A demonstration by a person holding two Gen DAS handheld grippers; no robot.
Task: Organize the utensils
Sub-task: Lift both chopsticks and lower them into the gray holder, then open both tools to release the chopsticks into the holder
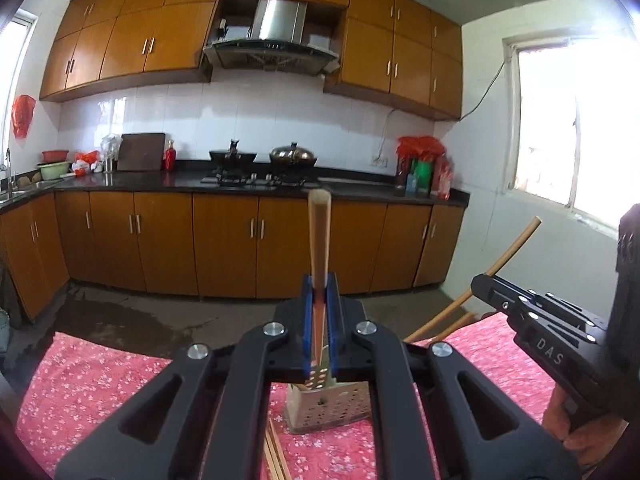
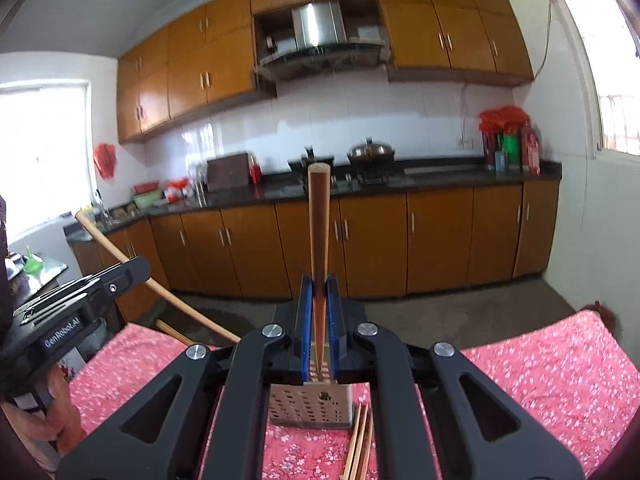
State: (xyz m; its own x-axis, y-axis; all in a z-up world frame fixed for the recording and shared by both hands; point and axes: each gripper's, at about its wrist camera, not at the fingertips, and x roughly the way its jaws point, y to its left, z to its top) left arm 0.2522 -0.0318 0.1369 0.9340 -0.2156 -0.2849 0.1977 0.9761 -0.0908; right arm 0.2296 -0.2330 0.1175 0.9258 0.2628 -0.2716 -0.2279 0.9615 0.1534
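Both grippers, left gripper (image 1: pixel 320 280) and right gripper (image 2: pixel 320 280), clenched on a tan wooden chopstick (image 1: pixel 319 232) each; lower tips straight into perforated metal holder (image 1: pixel 328 408).

Wooden chopsticks (image 1: pixel 319 236), perforated metal holder (image 1: pixel 328 408)

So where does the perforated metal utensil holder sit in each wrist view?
Left wrist view: the perforated metal holder stands on the pink floral cloth, bottom centre, just below the left gripper.
Right wrist view: the same holder is bottom centre, below the right gripper.
Shared landmark: the steel range hood between the upper cabinets.
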